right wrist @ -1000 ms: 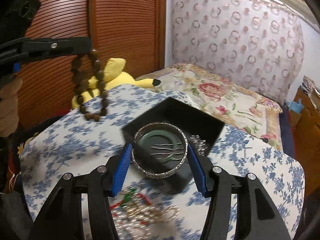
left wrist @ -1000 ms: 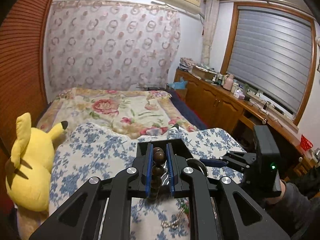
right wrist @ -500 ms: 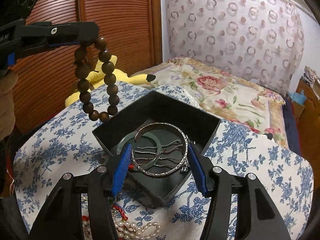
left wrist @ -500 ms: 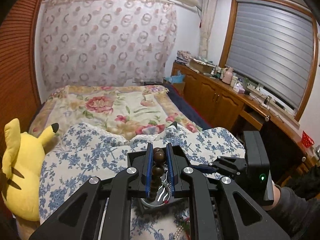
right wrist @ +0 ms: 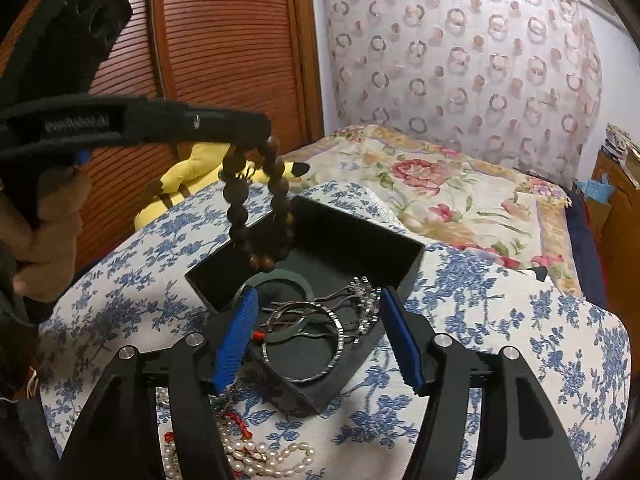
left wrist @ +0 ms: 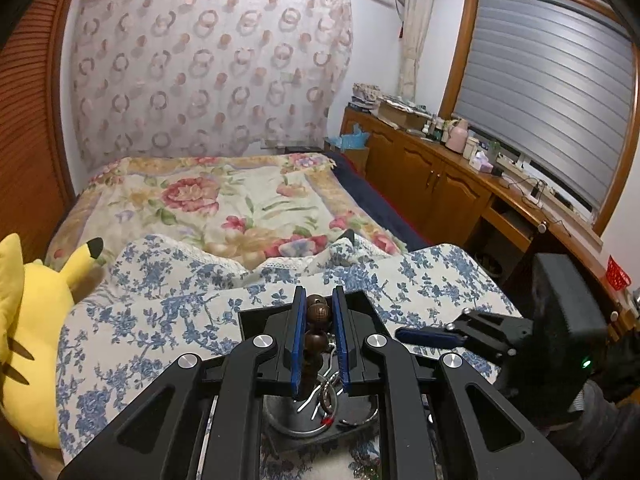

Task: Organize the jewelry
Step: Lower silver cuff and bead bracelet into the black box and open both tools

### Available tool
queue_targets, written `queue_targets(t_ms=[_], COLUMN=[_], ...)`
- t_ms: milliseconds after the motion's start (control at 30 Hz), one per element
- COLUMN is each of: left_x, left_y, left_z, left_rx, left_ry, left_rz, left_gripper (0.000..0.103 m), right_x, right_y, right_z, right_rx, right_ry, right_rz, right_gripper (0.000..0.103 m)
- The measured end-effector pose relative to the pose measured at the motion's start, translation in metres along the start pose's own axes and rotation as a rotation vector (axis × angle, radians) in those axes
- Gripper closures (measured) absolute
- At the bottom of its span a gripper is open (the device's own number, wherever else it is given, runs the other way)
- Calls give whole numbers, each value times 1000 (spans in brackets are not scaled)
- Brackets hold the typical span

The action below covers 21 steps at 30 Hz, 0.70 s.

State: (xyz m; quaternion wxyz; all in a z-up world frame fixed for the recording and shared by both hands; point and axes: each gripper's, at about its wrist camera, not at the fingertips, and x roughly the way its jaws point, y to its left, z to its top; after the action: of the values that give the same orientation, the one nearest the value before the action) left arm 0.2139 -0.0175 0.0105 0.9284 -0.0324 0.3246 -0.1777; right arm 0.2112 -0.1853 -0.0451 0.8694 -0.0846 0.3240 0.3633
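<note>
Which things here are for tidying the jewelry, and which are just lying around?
For the job:
- wooden bead bracelet, held in the left tongs
- black box
- silver bangle, in the box
- pearl necklace, on the cloth
- right tongs, opening

Just lying about:
- yellow plush toy
- flowered bedspread
- wooden cabinet

you have a brown wooden bead bracelet (right wrist: 258,216) hanging as a loop over the open black box (right wrist: 360,236). inside the box lie a dark green bangle (right wrist: 280,278), a silver bangle (right wrist: 316,344) resting flat, and some silver hair pins (right wrist: 362,300). a pearl strand (right wrist: 256,454) and red beads (right wrist: 236,424) lie loose on the cloth just before the box.
</note>
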Motion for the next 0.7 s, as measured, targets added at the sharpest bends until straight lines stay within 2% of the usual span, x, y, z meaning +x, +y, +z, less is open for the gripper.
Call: queue_targets(t_ms=[500, 700], left_x=[28, 25], left_y=[-6, -4], left_z=[1, -4], left_rx=[22, 27], left_ry=[40, 40], left_rz=[21, 48], left_gripper=[91, 78], right_x=[2, 4], right_y=[-12, -10], right_z=[-4, -4], right_rx=[27, 24], right_ry=[2, 1], right_rz=[-16, -18], right_gripper=[37, 37])
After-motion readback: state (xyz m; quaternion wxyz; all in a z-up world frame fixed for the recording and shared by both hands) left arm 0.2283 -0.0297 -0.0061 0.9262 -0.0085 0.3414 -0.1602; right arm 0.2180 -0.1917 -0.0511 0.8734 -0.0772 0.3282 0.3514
